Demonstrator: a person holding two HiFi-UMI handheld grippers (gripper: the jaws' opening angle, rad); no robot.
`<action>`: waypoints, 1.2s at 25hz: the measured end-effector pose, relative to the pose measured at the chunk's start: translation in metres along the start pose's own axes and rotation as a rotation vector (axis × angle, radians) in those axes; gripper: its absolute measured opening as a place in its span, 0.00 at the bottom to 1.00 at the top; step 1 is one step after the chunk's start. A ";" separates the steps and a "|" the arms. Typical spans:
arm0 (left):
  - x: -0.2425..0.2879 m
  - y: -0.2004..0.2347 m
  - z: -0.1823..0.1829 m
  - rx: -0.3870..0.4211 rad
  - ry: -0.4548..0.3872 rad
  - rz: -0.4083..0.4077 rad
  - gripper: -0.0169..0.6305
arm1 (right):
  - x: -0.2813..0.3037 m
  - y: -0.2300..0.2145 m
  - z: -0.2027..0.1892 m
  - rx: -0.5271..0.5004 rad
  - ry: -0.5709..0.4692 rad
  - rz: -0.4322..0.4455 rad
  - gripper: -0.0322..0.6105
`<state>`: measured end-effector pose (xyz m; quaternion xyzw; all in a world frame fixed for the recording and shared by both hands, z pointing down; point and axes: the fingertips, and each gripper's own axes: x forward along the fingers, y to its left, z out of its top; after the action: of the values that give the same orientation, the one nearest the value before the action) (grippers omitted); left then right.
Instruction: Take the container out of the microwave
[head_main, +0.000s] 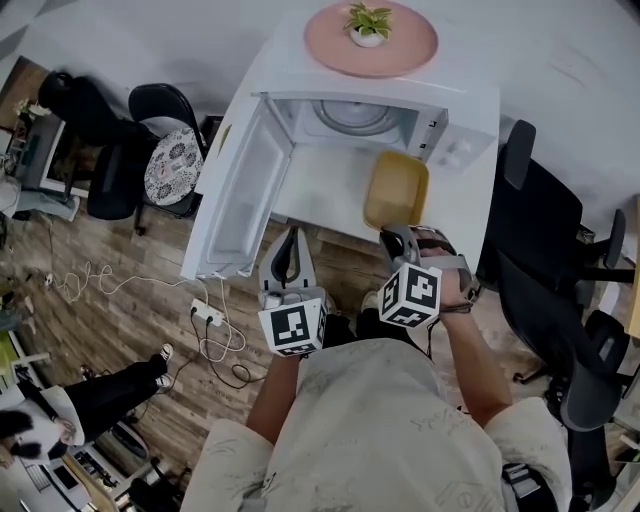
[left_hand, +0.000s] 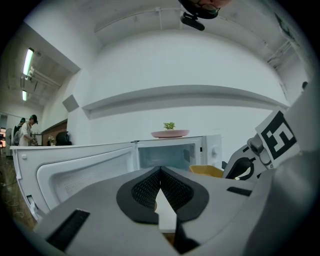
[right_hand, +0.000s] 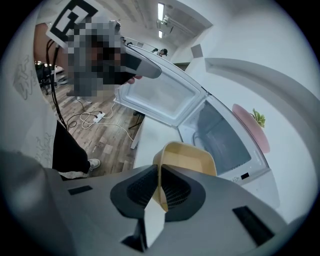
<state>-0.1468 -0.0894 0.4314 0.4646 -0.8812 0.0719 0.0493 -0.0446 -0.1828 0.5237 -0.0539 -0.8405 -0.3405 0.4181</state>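
Right of centre, the right gripper (head_main: 393, 236) pinched the yellow container (head_main: 397, 188) by its rim; the left gripper (head_main: 290, 240) stood closed, empty.

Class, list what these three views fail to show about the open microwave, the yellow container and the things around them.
Yellow container: near wall hidden by the right gripper shut on it, right gripper view; whether its base touches the table cannot be told from above, head view.
Microwave control labels: too small, every view.
Cavity ceiling: hidden by the casing, head view.
People at far left: too small, left gripper view.
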 end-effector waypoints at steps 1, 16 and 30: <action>0.001 0.001 0.002 0.000 -0.002 -0.005 0.04 | -0.001 0.000 0.001 0.002 0.004 -0.001 0.11; 0.011 0.031 0.021 0.004 -0.039 -0.099 0.04 | -0.008 -0.010 0.039 0.000 0.064 -0.060 0.11; 0.028 0.048 0.041 0.048 -0.102 -0.170 0.04 | -0.012 -0.032 0.059 -0.040 0.133 -0.161 0.11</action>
<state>-0.2029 -0.0927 0.3913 0.5420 -0.8379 0.0648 -0.0008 -0.0880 -0.1685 0.4728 0.0281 -0.8056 -0.3924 0.4431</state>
